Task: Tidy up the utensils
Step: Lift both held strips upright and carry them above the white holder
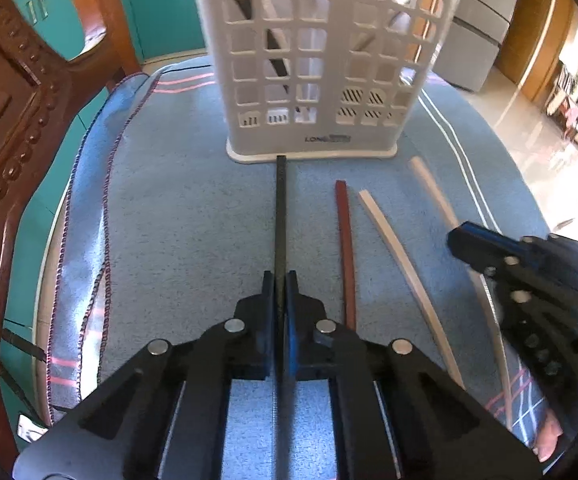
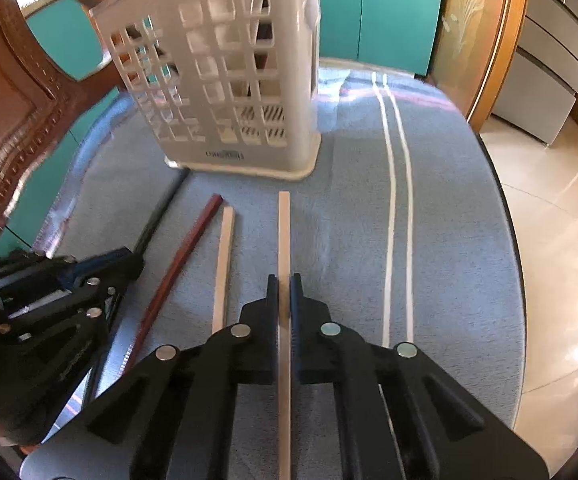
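Both grippers same build: left gripper & right gripper matte black plastic, angular linkage arms w/ triangular cutouts, 4 round silver pivot discs each in a shallow arc. Fingers flat, narrow, blue-faced inside. Pale rails run back along each body

Bench right of the sticks lies bare, open passage. Ahead, holder blocks the way. Chair crowds the left edge. Red stick and pale stick between both tongs.
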